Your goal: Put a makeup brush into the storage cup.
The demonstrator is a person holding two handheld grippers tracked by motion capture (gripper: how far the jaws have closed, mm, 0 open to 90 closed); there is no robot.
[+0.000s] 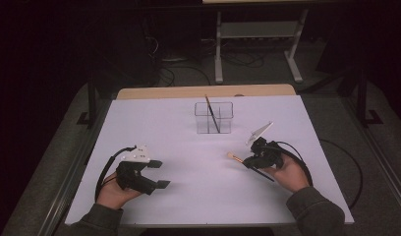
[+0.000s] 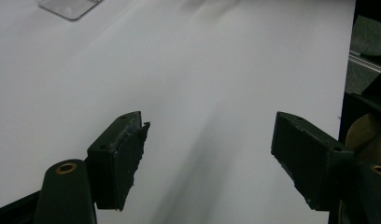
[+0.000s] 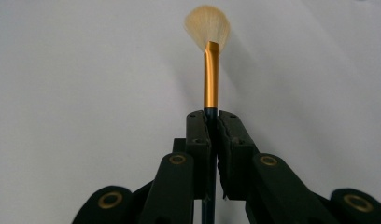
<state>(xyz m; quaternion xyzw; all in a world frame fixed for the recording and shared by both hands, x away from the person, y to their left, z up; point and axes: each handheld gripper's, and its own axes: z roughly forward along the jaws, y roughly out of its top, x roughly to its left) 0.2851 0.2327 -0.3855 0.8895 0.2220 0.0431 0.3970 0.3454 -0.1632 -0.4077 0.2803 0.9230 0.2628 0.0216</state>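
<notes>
A fan brush [image 3: 210, 70] with pale bristles, a gold ferrule and a dark handle is clamped in my right gripper [image 3: 212, 116], just below the ferrule. From above, this brush [image 1: 234, 157] pokes left out of the right gripper [image 1: 248, 162] at the right of the white table, its handle trailing toward the hand. A clear square holder [image 1: 214, 117] stands at the far middle with another thin brush [image 1: 211, 113] leaning in it. My left gripper [image 1: 160, 174] hovers at the near left, open and empty, its jaws wide apart over bare table [image 2: 207, 140].
The white table top [image 1: 188, 147] has a wooden strip [image 1: 203, 91] along its far edge. Cables trail from both grippers. A corner of the clear holder [image 2: 69, 7] shows at the top of the left gripper view. A grey metal frame [image 1: 257, 34] stands on the dark floor beyond.
</notes>
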